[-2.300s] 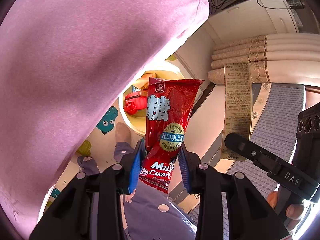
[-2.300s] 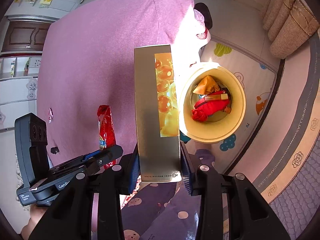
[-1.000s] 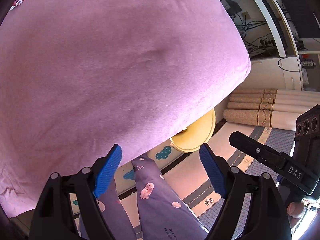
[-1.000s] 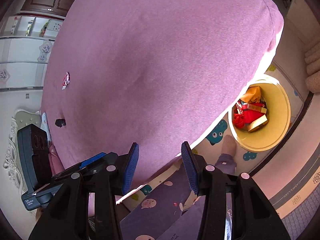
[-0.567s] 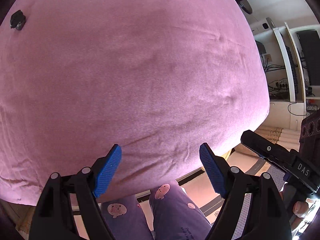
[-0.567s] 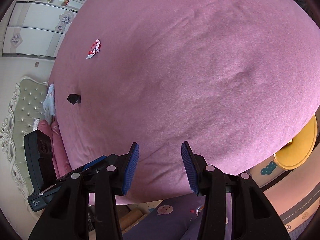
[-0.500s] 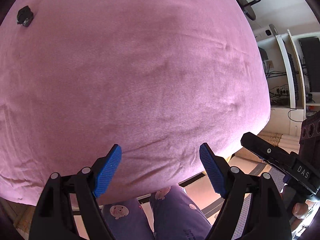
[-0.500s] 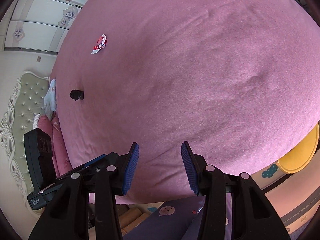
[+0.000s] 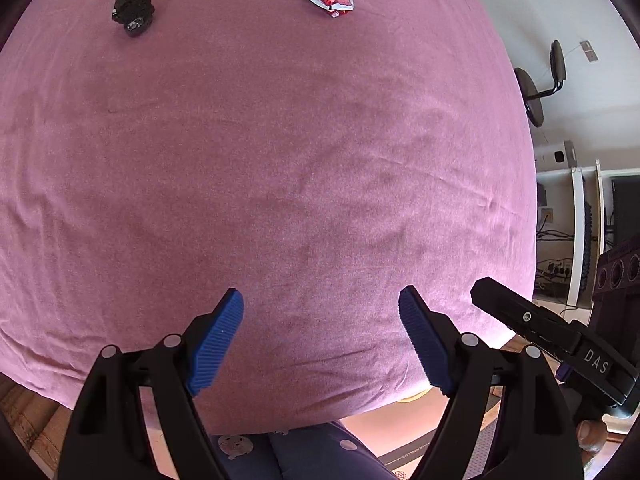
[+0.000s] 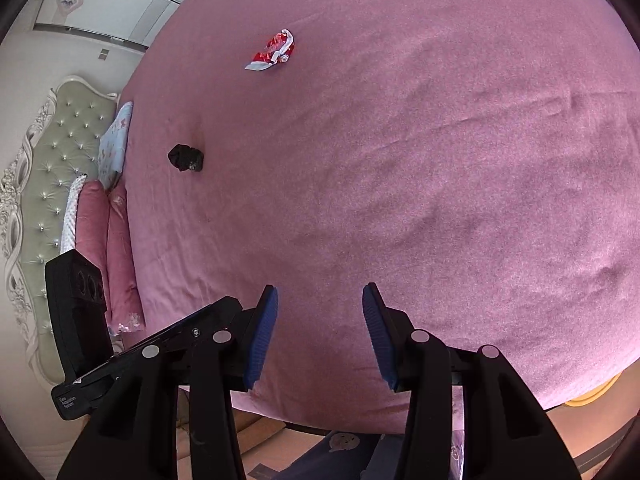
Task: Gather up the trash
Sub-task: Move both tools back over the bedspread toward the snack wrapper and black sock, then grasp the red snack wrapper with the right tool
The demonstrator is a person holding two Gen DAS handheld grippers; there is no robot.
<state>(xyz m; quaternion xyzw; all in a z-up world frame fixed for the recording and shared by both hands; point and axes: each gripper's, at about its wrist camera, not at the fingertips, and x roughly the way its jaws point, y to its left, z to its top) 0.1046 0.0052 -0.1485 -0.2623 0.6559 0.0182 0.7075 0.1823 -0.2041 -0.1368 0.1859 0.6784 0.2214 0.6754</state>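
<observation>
Left claw (image 9: 320, 340) gapes wide and right claw (image 10: 318, 336) half-spread, both empty above the pink bedspread (image 9: 280, 160).

Left gripper (image 9: 321, 340): black plastic arms, ribbed blue pads, silver round screws. Right gripper (image 10: 319, 330): same build, its side marked "DAS" in white. Person's trousers (image 9: 304, 456): purple, printed with pale cartoon faces and dots.
</observation>
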